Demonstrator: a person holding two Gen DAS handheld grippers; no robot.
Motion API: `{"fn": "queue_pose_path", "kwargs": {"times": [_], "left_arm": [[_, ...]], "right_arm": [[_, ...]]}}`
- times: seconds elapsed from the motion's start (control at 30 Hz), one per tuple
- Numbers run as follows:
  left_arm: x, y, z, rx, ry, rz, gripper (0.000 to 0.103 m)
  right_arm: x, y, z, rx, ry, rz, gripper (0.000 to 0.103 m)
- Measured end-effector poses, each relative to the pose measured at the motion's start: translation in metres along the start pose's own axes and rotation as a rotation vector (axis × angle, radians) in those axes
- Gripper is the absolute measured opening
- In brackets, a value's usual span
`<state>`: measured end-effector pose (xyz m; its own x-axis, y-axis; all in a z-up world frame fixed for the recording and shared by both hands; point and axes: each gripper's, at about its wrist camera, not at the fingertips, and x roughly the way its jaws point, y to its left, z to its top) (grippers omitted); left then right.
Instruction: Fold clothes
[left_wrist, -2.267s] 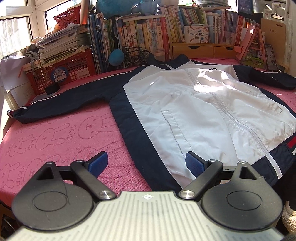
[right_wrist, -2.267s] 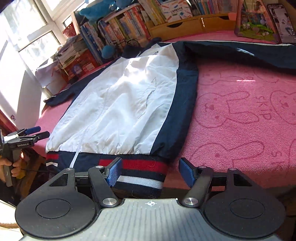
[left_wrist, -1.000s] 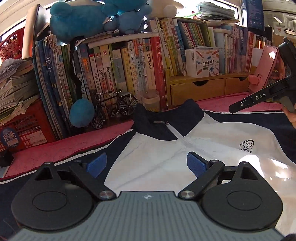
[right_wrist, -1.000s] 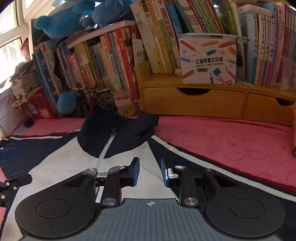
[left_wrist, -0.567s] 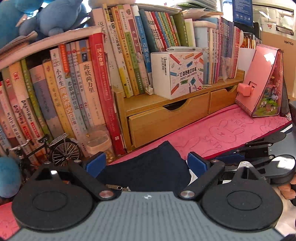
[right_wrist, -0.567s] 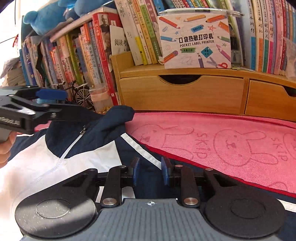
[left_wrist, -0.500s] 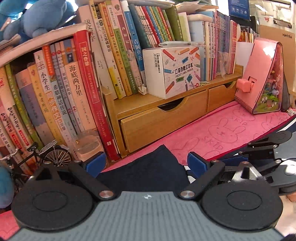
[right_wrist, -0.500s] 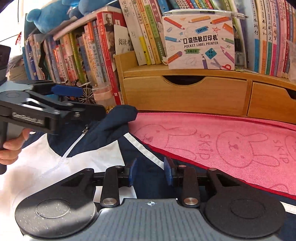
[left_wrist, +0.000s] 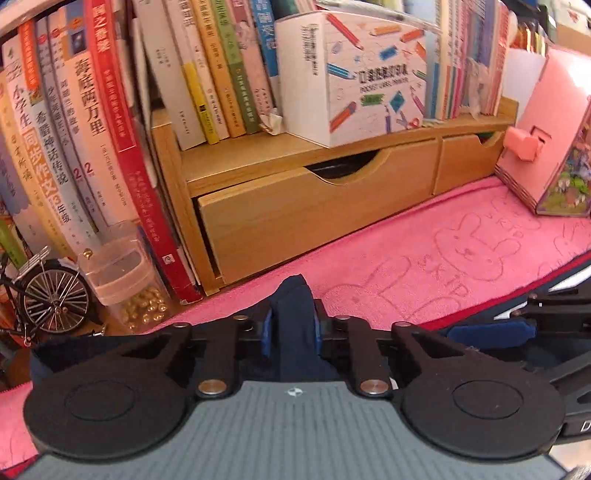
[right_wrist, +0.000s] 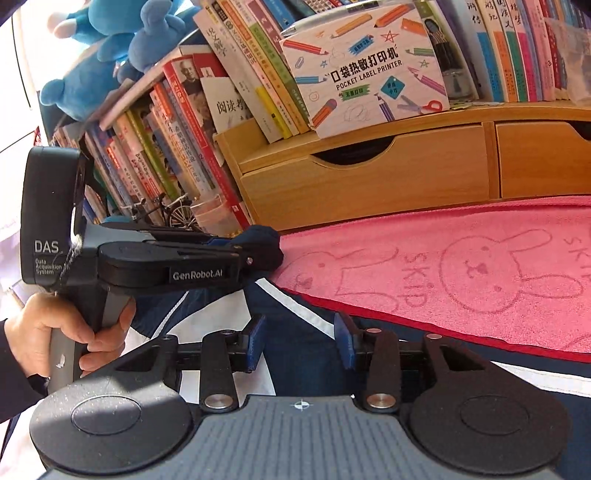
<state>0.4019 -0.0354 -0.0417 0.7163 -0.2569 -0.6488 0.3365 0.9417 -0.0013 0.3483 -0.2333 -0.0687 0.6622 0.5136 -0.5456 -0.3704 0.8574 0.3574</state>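
While clamped together on a bunched navy collar (left_wrist: 295, 325), left gripper (left_wrist: 291, 334) sits low over pink towelling cloth (left_wrist: 461, 254) embossed with rabbit outlines, just short of a smooth pale wooden drawer unit (left_wrist: 314, 218) with two drawers, each with a scooped cut-out. Right gripper (right_wrist: 301, 341), with blue pads (right_wrist: 255, 341) apart and nothing between them, hovers above the jacket (right_wrist: 295, 354): slick white front panel, navy shoulder, thin white stripe, spread flat on the cloth. Seen from the right wrist: the left gripper (right_wrist: 258, 251) pinching the same collar, one hand (right_wrist: 55, 332) round its grey grip. Behind, tight rows of glossy book spines, one cardboard label-printer box (right_wrist: 369, 70), one wire-spoked miniature bicycle (left_wrist: 44, 295), one clear plastic jar (left_wrist: 125, 280) of gold beads. Open pink cloth to the right; little room ahead before the drawers.
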Motion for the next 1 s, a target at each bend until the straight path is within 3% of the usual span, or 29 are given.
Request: {"fn": "queue_pose_path", "kwargs": {"times": [0.33,0.37,0.5,0.63,0.73,0.83,0.87,0.9,0.97,1.0], "left_arm": [[-0.01,0.033,0.007,-0.186,-0.105,0.066,0.01],[-0.011,0.036,0.007,-0.202,-0.116,0.074,0.001],[-0.027,0.043,0.014,-0.14,-0.155,0.148,0.001],[-0.067,0.051,0.004,-0.122,-0.195,0.098,0.005],[-0.093,0.05,-0.018,-0.023,-0.184,0.141,0.024],[-0.106,0.05,-0.037,0.081,-0.144,0.223,0.059],[-0.107,0.046,-0.041,0.115,-0.12,0.267,0.083],[-0.108,0.05,-0.047,0.133,-0.107,0.296,0.095],[-0.111,0.063,-0.059,0.136,-0.098,0.286,0.096],[-0.112,0.069,-0.063,0.137,-0.091,0.272,0.096]], "right_arm": [[-0.001,-0.002,0.0,0.009,-0.001,0.008,0.042],[-0.001,-0.002,0.0,0.009,-0.001,0.008,0.042],[-0.001,-0.002,0.0,0.008,-0.001,0.007,0.042],[-0.001,-0.003,0.0,0.014,-0.001,0.011,0.042],[-0.001,-0.002,0.0,0.007,-0.003,0.006,0.042],[-0.001,0.001,0.0,-0.009,-0.006,-0.005,0.043],[-0.003,0.004,0.001,-0.036,-0.012,-0.021,0.05],[-0.004,0.006,0.002,-0.063,-0.019,-0.037,0.068],[-0.008,0.013,0.003,-0.128,-0.043,-0.071,0.092],[-0.009,0.017,0.003,-0.154,-0.052,-0.072,0.097]]}}
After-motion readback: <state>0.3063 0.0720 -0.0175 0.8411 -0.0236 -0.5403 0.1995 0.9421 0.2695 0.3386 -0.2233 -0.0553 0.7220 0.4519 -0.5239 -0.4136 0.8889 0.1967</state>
